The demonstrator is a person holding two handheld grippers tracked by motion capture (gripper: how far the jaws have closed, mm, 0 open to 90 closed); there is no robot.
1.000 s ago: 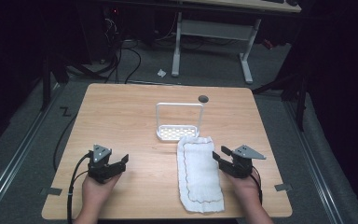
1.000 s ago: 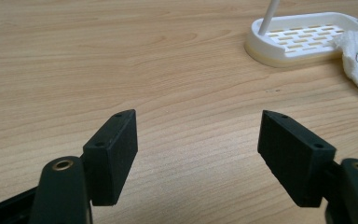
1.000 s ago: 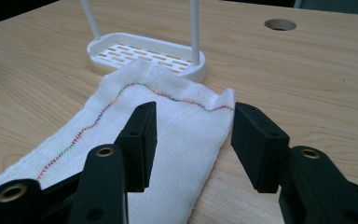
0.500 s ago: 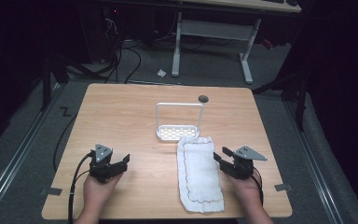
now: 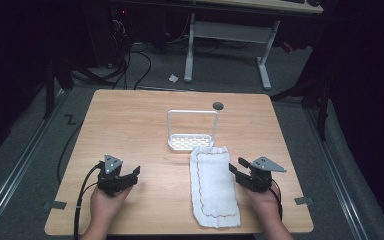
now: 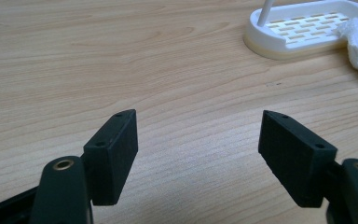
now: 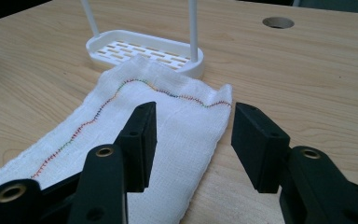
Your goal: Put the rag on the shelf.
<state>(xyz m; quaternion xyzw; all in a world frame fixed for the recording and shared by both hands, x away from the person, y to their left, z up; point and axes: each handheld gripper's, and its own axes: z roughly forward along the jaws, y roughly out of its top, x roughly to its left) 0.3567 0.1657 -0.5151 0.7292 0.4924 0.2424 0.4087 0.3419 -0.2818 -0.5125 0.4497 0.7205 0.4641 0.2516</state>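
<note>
The cloth [image 5: 215, 186] lies flat on the worktop [image 5: 145, 125], its far end touching the rack [image 5: 191, 141]. It looks light, limp and thin, so I'd pinch an edge or corner. My right gripper [image 7: 193, 123] stands wide over its near edge; the left gripper [image 6: 198, 135], also wide, holds nothing.

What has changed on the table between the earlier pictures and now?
Nothing visibly changed. The left gripper and right gripper rest open in the same places, holding nothing. The white cloth lies flat beside the white rack.
</note>
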